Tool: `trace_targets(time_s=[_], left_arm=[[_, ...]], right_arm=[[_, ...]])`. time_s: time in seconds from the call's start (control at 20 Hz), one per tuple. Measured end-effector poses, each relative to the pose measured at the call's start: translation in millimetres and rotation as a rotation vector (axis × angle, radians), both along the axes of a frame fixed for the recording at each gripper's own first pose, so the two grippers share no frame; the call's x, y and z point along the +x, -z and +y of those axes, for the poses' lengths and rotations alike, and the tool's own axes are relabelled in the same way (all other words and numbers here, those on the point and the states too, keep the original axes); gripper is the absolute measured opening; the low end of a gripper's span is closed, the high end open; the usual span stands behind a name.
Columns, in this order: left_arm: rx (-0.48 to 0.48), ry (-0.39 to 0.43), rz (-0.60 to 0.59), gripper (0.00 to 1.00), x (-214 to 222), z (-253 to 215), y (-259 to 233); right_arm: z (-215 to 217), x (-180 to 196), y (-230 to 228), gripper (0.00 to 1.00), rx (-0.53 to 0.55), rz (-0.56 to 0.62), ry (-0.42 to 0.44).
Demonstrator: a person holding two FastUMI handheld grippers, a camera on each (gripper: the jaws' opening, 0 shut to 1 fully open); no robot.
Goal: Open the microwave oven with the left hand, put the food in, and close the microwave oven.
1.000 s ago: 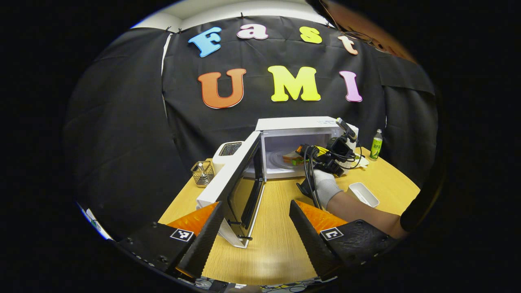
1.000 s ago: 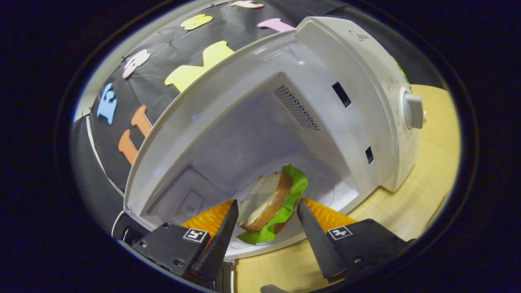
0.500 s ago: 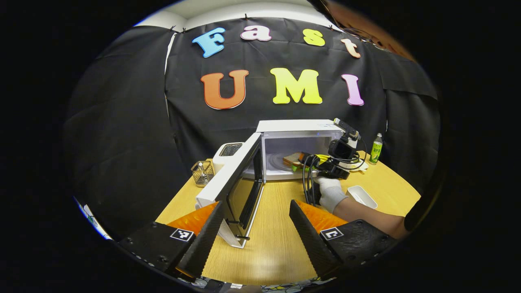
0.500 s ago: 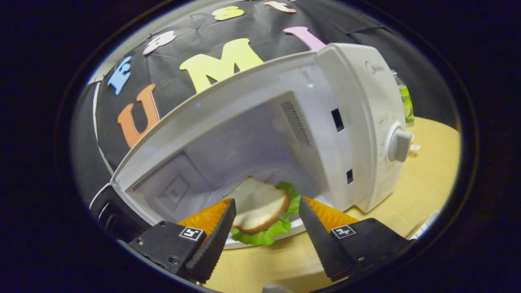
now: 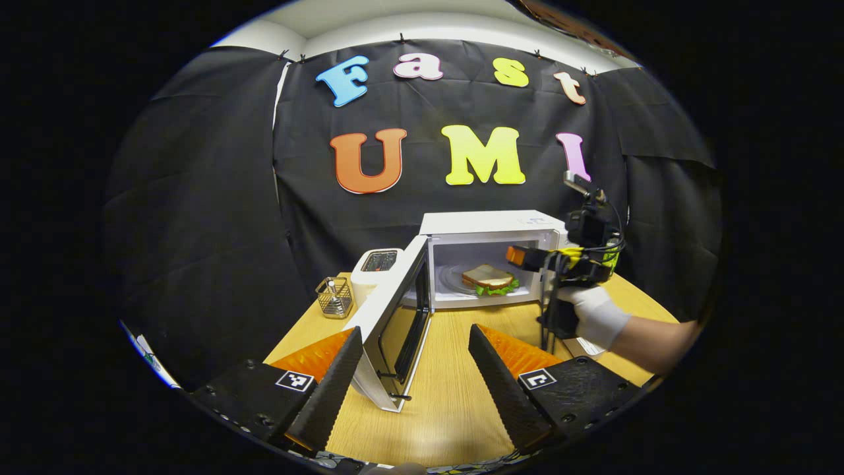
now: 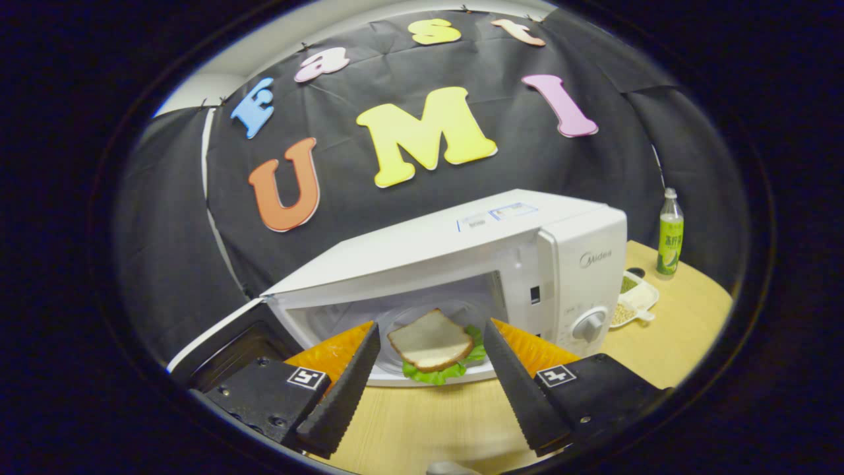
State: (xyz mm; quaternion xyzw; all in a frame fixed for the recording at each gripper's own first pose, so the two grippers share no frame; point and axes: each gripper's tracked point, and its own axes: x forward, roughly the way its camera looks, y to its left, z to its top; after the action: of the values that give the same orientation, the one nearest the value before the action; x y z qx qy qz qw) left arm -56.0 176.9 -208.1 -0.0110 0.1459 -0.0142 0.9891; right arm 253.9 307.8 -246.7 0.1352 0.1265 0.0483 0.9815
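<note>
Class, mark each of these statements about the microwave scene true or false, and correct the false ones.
1. The microwave door is shut. False: it stands open.
2. The sandwich lies inside the microwave. True.
3. The right hand-held gripper grips the sandwich. False: it is open, with the sandwich lying free beyond it.
4. A green bottle stands on the table. True.
5. The left hand-held gripper is open and holds nothing. True.

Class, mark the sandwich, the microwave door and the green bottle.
sandwich [image 6: 430, 340], right gripper view, top bread slice.
microwave door [image 5: 389, 310], left gripper view, inner window.
green bottle [image 6: 670, 236], right gripper view, its body.
</note>
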Motion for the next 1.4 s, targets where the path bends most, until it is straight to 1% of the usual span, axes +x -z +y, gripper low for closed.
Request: trace_targets(time_s=[0.05,0.15,0.2,0.25,0.3,0.35,0.4,0.45,0.55,0.6,0.65,0.7,0.75,0.8,0.85,0.9,0.95,1.0,1.05,1.1,1.2,1.3,1.35,1.4], left_arm=[[0.007,-0.009,-0.011,0.97,-0.8,3.9,-6.4],[0.014,-0.004,-0.042,0.97,-1.4,3.3,-17.7],[0.02,-0.004,-0.056,0.97,-0.9,4.1,-22.2],[0.027,-0.011,-0.066,0.97,-1.1,6.9,-26.5],[0.032,-0.019,-0.078,0.96,0.0,9.8,-29.6],[0.038,-0.025,-0.089,0.97,1.7,10.9,-34.2],[0.047,-0.034,-0.098,0.96,3.2,14.6,-37.9],[0.055,-0.042,-0.112,0.96,1.7,18.2,-41.5],[0.048,-0.064,-0.133,0.96,4.9,24.1,-48.3],[0.037,-0.073,-0.143,0.95,4.6,26.8,-50.7],[0.025,-0.083,-0.153,0.94,7.4,30.5,-53.4],[0.02,-0.093,-0.16,0.88,8.9,33.7,-55.6],[0.012,-0.081,-0.165,0.83,11.8,33.1,-55.9],[0.003,-0.069,-0.169,0.8,12.7,32.7,-55.1],[-0.011,-0.048,-0.173,0.63,15.9,31.2,-56.3],[-0.014,-0.06,-0.172,0.46,17.7,38.7,-55.4],[-0.009,-0.081,-0.171,0.36,20.4,48.6,-53.6],[0.004,-0.099,-0.177,0.1,21.0,58.0,-53.1],[0.023,-0.11,-0.186,0.08,21.6,65.5,-52.2],[0.034,-0.099,-0.19,0.01,23.4,66.9,-50.7],[0.061,-0.109,-0.17,0.01,26.3,78.0,-35.5],[0.044,-0.096,-0.159,0.0,28.2,87.1,-24.6],[0.024,-0.101,-0.13,0.0,30.5,91.3,-16.3],[0.014,-0.115,-0.123,0.0,32.7,99.0,-8.0]], right_arm=[[-6.4,-13.8,-14.3,1.0,-0.023,-0.003,-0.029],[-28.0,-41.1,-44.9,1.0,-0.085,-0.021,-0.062],[-43.1,-53.8,-58.3,0.91,-0.13,-0.029,-0.062],[-57.9,-66.0,-70.5,1.0,-0.163,-0.036,-0.063],[-72.3,-79.4,-82.5,0.91,-0.189,-0.036,-0.061],[-83.1,-89.4,-92.2,0.91,-0.202,-0.036,-0.063],[-98.2,-99.9,-103.8,1.0,-0.232,-0.038,-0.056],[-112.9,-111.6,-111.0,0.92,-0.26,-0.037,-0.037],[-136.2,-128.7,-127.2,0.92,-0.277,-0.038,-0.02],[-143.8,-136.6,-132.3,1.0,-0.274,-0.028,-0.01],[-152.9,-146.3,-136.2,1.0,-0.27,-0.022,-0.003],[-162.7,-155.6,-143.6,0.92,-0.273,-0.025,0.008],[-173.2,-163.3,-150.0,0.92,-0.281,-0.034,0.022],[-182.7,-170.9,-156.0,0.92,-0.285,-0.042,0.044],[-189.0,-178.1,-158.9,0.92,-0.281,-0.045,0.054],[-194.6,-184.3,-160.4,0.92,-0.278,-0.041,0.062],[-202.0,-190.1,-163.4,0.92,-0.277,-0.039,0.077],[-205.6,-194.7,-166.8,0.92,-0.27,-0.045,0.089],[-210.2,-198.2,-168.9,0.92,-0.262,-0.043,0.103],[-215.1,-202.7,-167.9,0.92,-0.25,-0.037,0.111],[-219.8,-211.2,-165.1,0.92,-0.238,-0.027,0.127],[-224.2,-218.8,-163.2,0.92,-0.236,-0.023,0.134],[-226.2,-222.6,-161.4,0.92,-0.235,-0.02,0.139],[-227.7,-225.1,-159.1,1.0,-0.23,-0.016,0.139]])
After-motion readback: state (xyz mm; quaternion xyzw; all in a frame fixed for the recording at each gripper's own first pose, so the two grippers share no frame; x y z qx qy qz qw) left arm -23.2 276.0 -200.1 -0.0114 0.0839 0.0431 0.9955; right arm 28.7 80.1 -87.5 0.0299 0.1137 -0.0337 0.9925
